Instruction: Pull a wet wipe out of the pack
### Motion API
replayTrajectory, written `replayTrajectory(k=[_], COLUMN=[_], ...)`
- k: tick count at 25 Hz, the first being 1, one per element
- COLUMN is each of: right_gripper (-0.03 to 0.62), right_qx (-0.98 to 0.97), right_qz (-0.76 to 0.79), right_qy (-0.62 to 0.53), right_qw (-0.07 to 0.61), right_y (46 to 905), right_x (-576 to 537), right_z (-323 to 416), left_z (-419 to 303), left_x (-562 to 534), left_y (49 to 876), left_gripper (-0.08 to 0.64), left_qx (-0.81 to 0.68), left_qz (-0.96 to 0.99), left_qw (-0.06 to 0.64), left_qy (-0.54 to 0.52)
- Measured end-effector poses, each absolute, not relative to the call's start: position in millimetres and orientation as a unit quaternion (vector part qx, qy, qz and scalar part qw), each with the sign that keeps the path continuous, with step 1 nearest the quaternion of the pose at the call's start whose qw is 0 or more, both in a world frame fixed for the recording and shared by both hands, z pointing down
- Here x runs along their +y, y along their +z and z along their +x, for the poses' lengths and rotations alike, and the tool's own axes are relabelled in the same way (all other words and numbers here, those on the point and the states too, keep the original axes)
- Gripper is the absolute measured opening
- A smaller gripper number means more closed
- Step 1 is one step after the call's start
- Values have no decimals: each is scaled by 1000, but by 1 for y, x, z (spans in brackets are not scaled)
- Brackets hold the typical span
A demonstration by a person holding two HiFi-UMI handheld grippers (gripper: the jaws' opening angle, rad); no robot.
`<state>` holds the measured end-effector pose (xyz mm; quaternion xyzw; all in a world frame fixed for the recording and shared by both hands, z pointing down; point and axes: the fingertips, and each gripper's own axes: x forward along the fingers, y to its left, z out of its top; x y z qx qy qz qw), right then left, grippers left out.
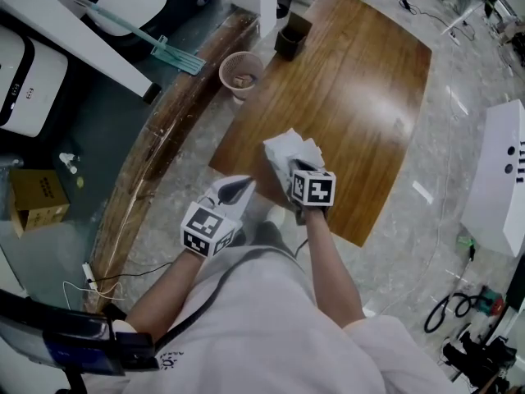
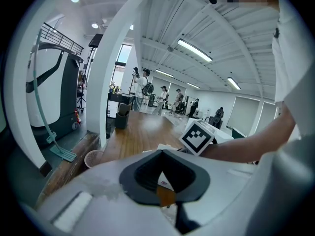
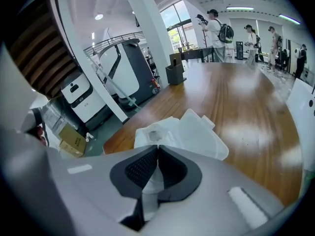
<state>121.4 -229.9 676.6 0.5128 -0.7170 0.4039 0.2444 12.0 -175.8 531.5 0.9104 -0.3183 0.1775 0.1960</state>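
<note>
The white wet wipe pack (image 1: 287, 148) lies near the front edge of the wooden table (image 1: 361, 80), its lid flap (image 3: 204, 132) folded open. My right gripper (image 1: 294, 171) points down at the pack's top opening. Its jaws (image 3: 157, 147) are shut, with a strip of white wipe (image 3: 149, 181) pinched between them. My left gripper (image 1: 244, 185) hovers just left of the pack at the table's edge. Its tips (image 2: 160, 152) meet, and I see nothing held. Through the gap behind them a corner of the pack (image 2: 165, 183) shows. The right gripper's marker cube (image 2: 198, 136) sits beyond.
A pink mesh basket (image 1: 240, 74) stands on the floor by the table's far left corner, and a dark bin (image 1: 291, 38) on the table's far end. A cardboard box (image 1: 37, 199) and a teal mop (image 1: 123, 23) lie at left. A white cabinet (image 1: 500, 179) is at right.
</note>
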Motion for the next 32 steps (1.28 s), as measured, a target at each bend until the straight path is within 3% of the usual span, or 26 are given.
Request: replayTrajectory(k=[32], right_gripper=[12], right_qx=[-762], right_qz=[542], right_qy=[324], right_qw=[143], right_y=[599], right_x=[-209], right_z=[143], left_z=[80], left_x=[-175], left_y=[514], left_gripper=[3], left_qx=[-233], left_qz=[943], left_qw=[169], left_qy=[165])
